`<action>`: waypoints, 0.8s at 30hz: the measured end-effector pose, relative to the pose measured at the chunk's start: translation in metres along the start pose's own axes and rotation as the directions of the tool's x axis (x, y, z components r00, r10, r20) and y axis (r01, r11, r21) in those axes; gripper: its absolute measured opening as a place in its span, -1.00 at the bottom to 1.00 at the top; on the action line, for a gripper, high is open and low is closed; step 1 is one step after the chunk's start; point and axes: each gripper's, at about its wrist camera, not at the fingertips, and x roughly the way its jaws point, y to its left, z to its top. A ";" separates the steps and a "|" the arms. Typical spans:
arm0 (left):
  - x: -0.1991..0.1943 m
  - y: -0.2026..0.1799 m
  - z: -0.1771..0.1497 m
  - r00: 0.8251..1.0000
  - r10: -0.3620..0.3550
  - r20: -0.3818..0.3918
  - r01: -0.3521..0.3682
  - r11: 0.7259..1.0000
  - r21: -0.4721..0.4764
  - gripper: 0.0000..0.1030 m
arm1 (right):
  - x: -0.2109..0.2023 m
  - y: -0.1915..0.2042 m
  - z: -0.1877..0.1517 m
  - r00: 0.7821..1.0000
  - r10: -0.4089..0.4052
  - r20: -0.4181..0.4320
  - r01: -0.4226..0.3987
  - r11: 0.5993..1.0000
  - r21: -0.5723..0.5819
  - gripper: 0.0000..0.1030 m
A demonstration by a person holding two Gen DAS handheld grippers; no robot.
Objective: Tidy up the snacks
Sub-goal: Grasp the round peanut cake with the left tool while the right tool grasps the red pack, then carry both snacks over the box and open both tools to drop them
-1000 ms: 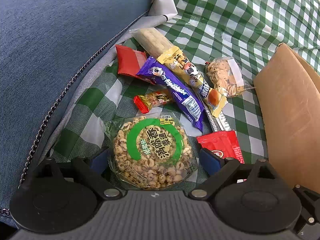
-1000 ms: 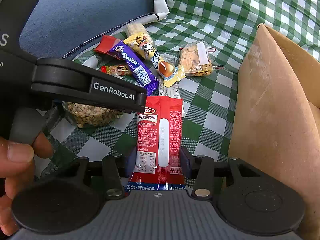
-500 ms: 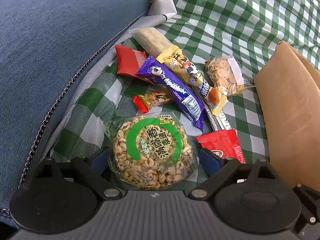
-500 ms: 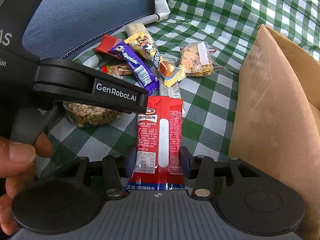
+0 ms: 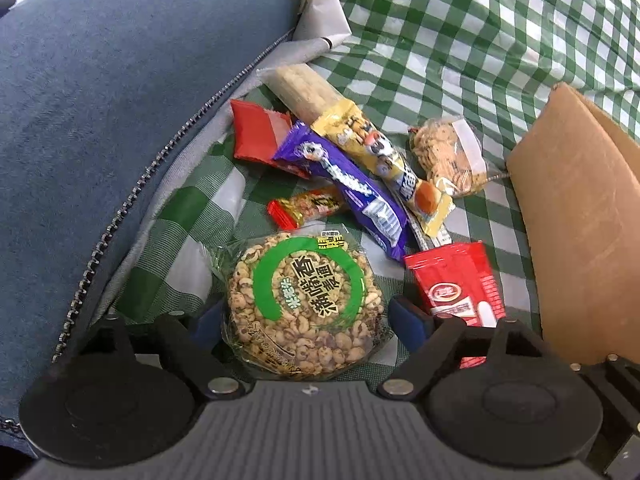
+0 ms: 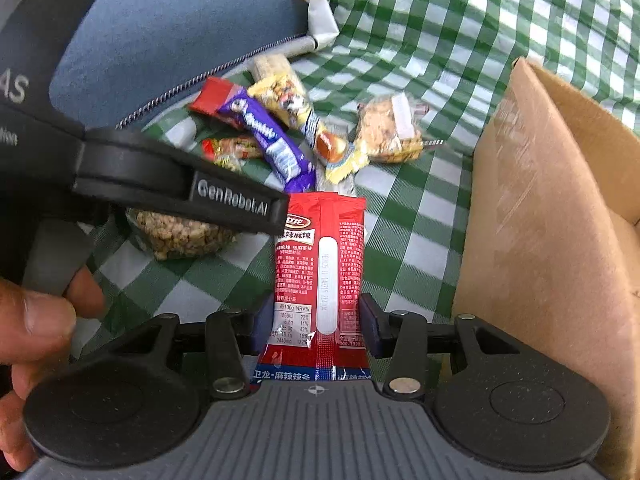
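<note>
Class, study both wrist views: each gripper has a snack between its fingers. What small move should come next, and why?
Probably the left gripper should finish closing on the round puffed-grain cake: its jaws have just been narrowing, yet the pads seem not to press the wrapper. The right gripper already pinches the red spicy-strip packet, and the cardboard box stands open alongside.

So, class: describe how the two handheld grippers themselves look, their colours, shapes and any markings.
Each gripper, the left gripper and the right gripper, has a ribbed grey body, two round black discs, black linkage arms with silver pins and blue pads. The left one's black side arm reads "GenRobot.AI" in white. No cables or sleeves show.
</note>
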 end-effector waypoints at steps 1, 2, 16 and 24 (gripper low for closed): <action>-0.002 0.001 0.001 1.000 -0.003 0.009 0.003 1.000 -0.005 0.71 | -0.002 0.000 0.001 1.000 -0.003 0.008 0.003 1.000 0.002 -0.11; -0.006 0.003 0.001 1.000 -0.006 0.019 0.006 1.000 -0.008 0.71 | -0.003 -0.001 0.002 1.000 -0.007 0.015 0.006 1.000 0.003 -0.11; -0.069 0.002 0.018 0.986 -0.053 0.158 0.064 0.996 -0.064 0.71 | -0.057 -0.016 0.021 0.980 -0.063 0.188 0.064 0.998 0.004 -0.12; -0.105 -0.016 0.027 0.969 -0.112 0.221 0.130 0.989 -0.065 0.71 | -0.106 -0.051 0.032 0.958 -0.091 0.270 0.064 0.992 0.107 -0.12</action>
